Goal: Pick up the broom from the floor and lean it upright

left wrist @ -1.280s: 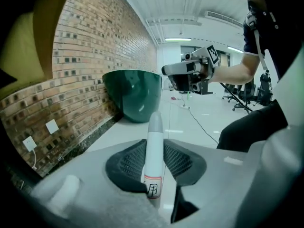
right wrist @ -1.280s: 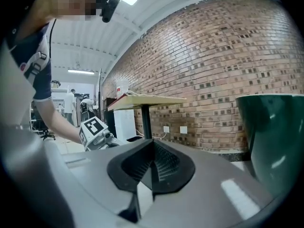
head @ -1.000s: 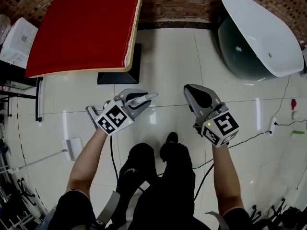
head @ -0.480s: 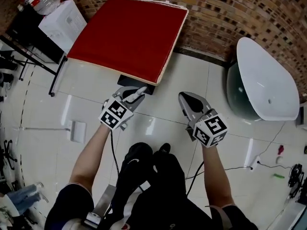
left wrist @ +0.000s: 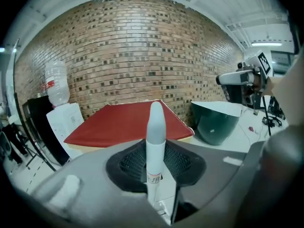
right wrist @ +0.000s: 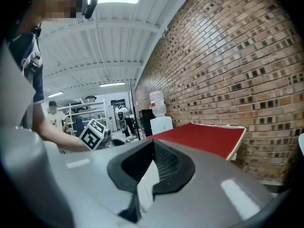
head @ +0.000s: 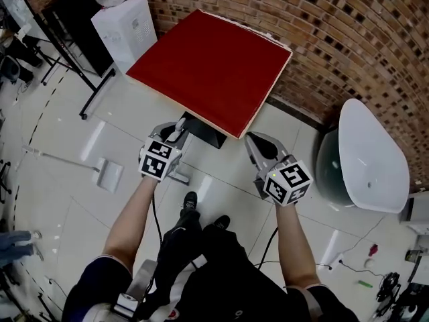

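The broom (head: 107, 176), a flat white head on a thin pale handle, lies on the tiled floor at the far left of the head view, well apart from both grippers. My left gripper (head: 178, 129) is raised in front of the red table (head: 214, 66) and is shut on a slim grey-white tube (left wrist: 155, 127) that stands up between its black pads. My right gripper (head: 259, 143) is level with it to the right; its jaws (right wrist: 151, 148) look closed with nothing between them. The broom shows in neither gripper view.
A brick wall (head: 348, 39) runs behind the table. A white and dark-green tub (head: 369, 156) stands on the right, and a white water dispenser (head: 127, 22) at the back left. Dark stands and cables (head: 40, 52) line the left side. The person's legs (head: 201, 247) are below.
Both grippers have come up and forward toward the red table. The head view has swung up onto the brick wall, and the broom has slid further left and up in the picture.
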The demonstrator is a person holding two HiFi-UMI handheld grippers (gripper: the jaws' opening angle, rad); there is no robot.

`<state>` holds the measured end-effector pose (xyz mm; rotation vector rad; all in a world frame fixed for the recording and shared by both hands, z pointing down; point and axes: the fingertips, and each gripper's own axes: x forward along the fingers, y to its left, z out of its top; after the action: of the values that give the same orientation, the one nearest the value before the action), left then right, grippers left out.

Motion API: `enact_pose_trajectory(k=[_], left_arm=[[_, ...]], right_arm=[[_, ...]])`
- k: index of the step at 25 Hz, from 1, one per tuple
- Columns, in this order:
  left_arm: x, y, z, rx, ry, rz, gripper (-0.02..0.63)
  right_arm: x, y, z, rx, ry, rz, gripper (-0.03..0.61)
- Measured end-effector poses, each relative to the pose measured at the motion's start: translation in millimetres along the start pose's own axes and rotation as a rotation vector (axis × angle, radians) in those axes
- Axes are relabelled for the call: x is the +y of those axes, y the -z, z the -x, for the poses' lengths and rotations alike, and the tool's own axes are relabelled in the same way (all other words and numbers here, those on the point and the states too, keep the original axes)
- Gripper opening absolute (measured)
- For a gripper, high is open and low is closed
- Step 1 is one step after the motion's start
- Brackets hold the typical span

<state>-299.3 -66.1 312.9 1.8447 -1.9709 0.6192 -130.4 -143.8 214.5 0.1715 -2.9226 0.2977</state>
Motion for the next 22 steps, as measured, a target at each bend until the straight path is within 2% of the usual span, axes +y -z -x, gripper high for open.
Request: enact_pose_trajectory(k=[3,6,12,22], left_arm=[[19,-1,-4,-0.023,0.013,0.032,0.104],[31,-6,-16,-0.048,0.067,0.027,0.104],[52,-16,-50,-0.090,0.163,-0.017,0.106],[76,-32,-97,-0.107,0.218,-0.039,0.114]], right_arm=[[7,-7,-20,0.006,-0.006,0.000,0.002],[9,-16,-36,0.002,0.012,-0.006,0.002],[2,-22,-52,-0.031,0.118,-0.069,0.002],[-5,-23,-68,-0.030,0.232,-0.091,0.002]])
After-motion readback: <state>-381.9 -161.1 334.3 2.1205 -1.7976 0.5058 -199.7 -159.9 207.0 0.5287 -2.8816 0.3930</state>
